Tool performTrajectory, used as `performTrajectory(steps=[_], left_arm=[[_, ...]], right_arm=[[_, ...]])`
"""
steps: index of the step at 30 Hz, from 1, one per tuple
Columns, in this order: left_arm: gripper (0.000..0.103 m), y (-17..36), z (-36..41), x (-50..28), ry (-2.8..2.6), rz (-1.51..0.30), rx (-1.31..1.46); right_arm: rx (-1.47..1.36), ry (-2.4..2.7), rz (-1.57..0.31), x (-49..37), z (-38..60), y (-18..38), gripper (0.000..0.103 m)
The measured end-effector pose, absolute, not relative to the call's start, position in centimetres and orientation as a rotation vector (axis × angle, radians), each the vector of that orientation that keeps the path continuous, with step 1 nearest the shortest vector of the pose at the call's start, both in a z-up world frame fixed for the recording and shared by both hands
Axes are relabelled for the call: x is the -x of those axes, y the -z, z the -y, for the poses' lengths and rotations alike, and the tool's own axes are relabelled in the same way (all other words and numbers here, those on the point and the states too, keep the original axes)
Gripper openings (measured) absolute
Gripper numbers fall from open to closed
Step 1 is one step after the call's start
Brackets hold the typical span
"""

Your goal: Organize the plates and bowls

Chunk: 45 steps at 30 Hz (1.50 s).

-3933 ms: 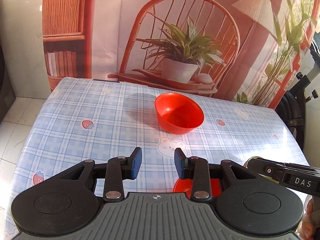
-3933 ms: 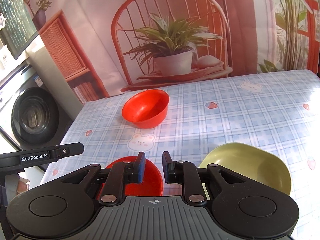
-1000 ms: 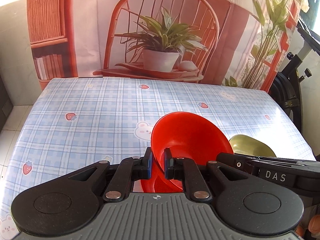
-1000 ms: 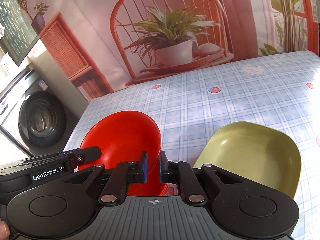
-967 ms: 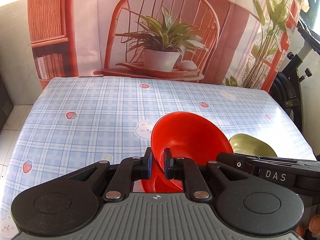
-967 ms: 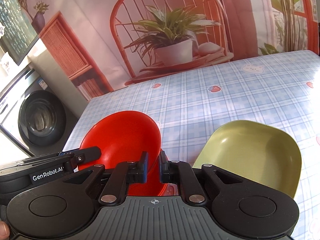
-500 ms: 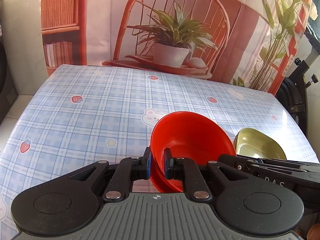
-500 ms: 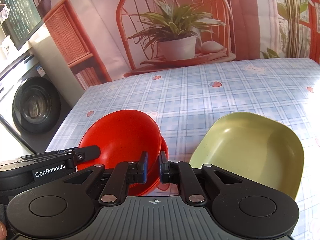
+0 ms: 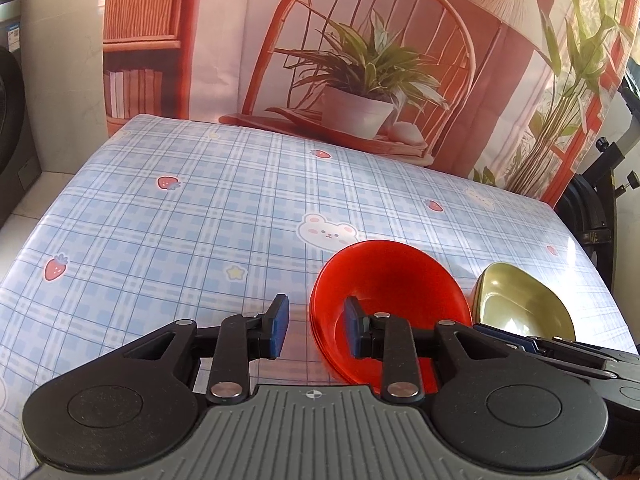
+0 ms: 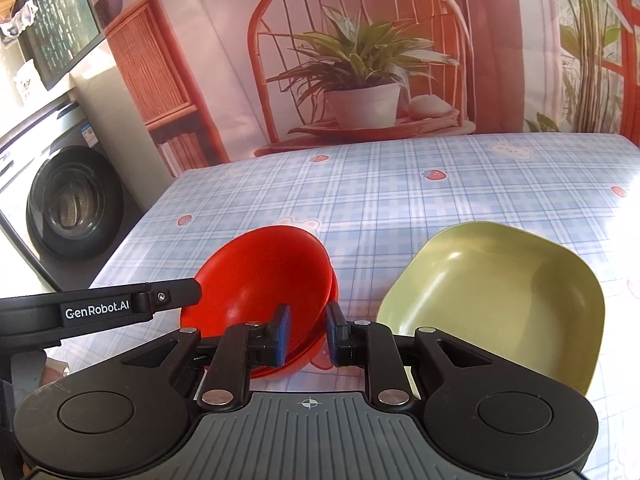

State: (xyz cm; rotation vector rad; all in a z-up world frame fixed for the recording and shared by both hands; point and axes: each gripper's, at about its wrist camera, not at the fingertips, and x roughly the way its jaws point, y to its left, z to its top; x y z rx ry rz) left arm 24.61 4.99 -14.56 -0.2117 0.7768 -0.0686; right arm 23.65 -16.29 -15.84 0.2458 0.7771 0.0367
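Note:
Two red bowls (image 9: 392, 284) (image 10: 272, 276) sit nested on the plaid table (image 9: 160, 240) (image 10: 440, 184), near its front edge. My left gripper (image 9: 314, 326) straddles the stack's left rim, one finger inside the bowl and one outside. Its jaws are opening and the pads stand off the rim. From the other side my right gripper (image 10: 307, 334) straddles the right rim, its jaws also opening and clear of it. A green square dish (image 9: 520, 308) (image 10: 500, 292) lies just right of the stack.
A printed backdrop of a chair and plant hangs behind the table. A washing machine (image 10: 72, 204) stands on the floor to the left, and black exercise gear (image 9: 592, 208) to the right. The table's far half is bare cloth.
Both grippers, shut on the upper red bowl's rim before, have let go and their jaws have spread. The bowl has come down level into the other red bowl.

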Motion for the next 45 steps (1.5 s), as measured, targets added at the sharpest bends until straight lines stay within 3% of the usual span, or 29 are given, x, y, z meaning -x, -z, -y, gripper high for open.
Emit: performTrajectory(steps=[18,23,25,45], left_arm=[[0.032,17.8,-5.6,-25.5,0.079,-0.828,0.326],[0.027,18.2,-5.3,-25.4,0.107,-0.828,0.344],[0.021,18.0,-5.0,-25.4,0.112,-0.817,0.341],[0.021,12.3,-0.5,-26.5,0.190,-0.785,0.219]], right_arm=[[-0.279,-0.034,-0.802,-24.5,16.6,17.5,0.021],[-0.283,-0.037,-0.799,-24.6,16.6,17.6,0.020],[-0.286,-0.037,-0.797,-24.6,16.7,17.6,0.019],[-0.413,0.006,-0.625,-22.1,22.1,13.6,0.017]])
